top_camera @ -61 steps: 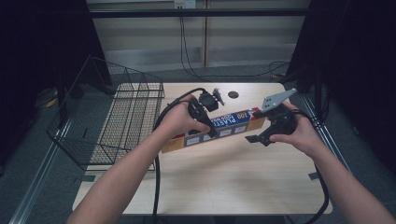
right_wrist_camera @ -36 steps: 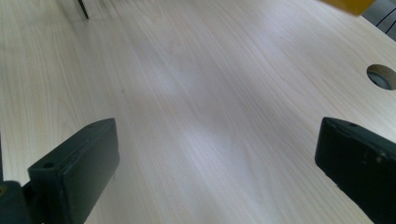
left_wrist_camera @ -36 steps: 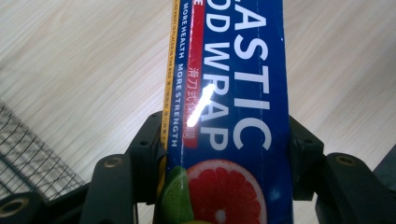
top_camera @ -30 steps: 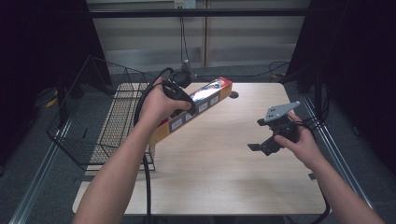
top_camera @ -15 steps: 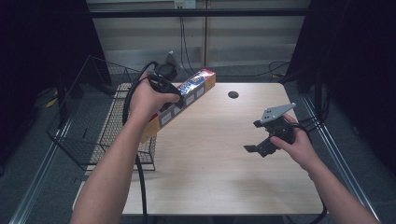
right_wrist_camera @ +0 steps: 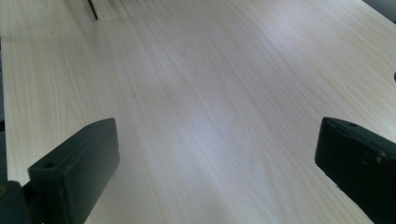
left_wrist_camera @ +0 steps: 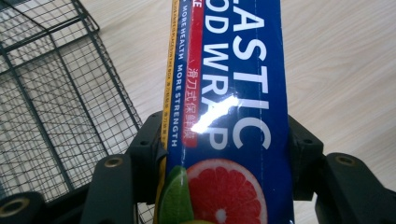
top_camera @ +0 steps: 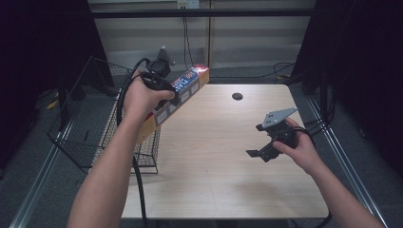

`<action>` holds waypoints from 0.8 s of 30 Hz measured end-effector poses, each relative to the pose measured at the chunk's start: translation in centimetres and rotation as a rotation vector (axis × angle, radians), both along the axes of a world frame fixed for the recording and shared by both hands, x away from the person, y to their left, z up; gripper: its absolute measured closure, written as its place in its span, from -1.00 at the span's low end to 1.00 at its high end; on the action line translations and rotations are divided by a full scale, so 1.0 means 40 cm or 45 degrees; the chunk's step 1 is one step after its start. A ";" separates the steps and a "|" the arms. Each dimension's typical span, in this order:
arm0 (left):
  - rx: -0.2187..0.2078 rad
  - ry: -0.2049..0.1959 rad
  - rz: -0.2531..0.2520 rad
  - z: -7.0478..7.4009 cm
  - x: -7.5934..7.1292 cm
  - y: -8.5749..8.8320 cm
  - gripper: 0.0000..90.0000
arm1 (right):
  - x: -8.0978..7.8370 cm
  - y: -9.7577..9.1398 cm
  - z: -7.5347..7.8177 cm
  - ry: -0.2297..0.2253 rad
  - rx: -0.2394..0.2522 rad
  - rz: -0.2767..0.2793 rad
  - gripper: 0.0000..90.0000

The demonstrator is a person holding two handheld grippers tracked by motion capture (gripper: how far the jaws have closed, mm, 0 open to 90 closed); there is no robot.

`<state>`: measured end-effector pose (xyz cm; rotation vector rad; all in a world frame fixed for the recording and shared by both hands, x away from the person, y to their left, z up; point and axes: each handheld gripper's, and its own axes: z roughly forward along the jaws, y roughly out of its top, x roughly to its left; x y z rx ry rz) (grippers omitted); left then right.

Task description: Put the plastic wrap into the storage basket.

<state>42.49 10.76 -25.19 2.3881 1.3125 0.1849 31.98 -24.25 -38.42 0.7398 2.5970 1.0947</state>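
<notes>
Blue wrap box (top_camera: 176, 97), left tongs (top_camera: 164, 95) clamped, slants up-right over basket (top_camera: 85, 123); right tongs (top_camera: 259, 140) apart.

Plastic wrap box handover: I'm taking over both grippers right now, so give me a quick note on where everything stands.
Left gripper: shut on the plastic wrap box, holding it tilted in the air at the table's left edge, partly over the wire basket.
Right gripper: open, holding nothing, above the right side of the table.
Done: box picked up and carried to the basket side.
Left: probably lower the box into the basket and release.
</notes>
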 end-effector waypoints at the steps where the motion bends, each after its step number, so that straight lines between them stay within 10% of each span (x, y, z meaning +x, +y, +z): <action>1: 0.000 -0.011 0.007 0.001 0.000 0.004 -0.02 | 0.000 0.000 0.000 0.001 0.001 -0.001 -1.00; 24: -0.006 -0.035 0.199 0.035 0.010 0.113 -0.02 | -0.003 0.003 0.002 -0.013 0.019 -0.001 -1.00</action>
